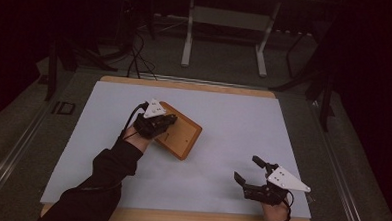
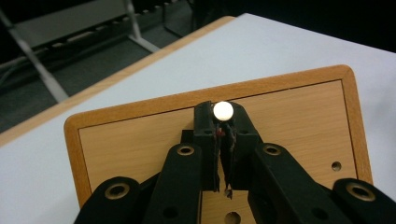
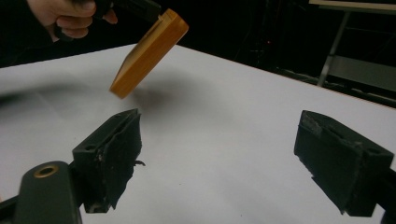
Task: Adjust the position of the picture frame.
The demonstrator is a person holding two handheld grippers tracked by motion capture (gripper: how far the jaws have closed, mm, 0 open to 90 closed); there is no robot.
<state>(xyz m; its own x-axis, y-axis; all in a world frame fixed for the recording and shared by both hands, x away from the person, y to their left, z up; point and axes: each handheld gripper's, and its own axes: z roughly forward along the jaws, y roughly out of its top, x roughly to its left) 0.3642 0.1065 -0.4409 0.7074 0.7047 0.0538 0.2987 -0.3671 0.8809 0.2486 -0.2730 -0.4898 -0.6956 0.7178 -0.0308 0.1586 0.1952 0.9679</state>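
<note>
A flat wooden board (image 1: 183, 135) with a raised rim hangs tilted above the white table top, its shadow beneath it in the right gripper view. My left gripper (image 1: 169, 120) is shut on a small white knob (image 2: 222, 111) that stands on the board (image 2: 289, 112), one jaw on each side of it. From the right gripper view the board (image 3: 149, 53) slopes down from the hand (image 3: 60, 16) that carries it. My right gripper (image 1: 246, 170) rests near the table's front right, open wide, with nothing between its jaws (image 3: 219, 135).
A white sheet (image 1: 234, 112) covers the wooden table (image 1: 185, 85). The board has small round holes (image 2: 335, 165) in its face. Beyond the far edge stand a metal frame's legs (image 1: 187, 45) and cables on a dark floor.
</note>
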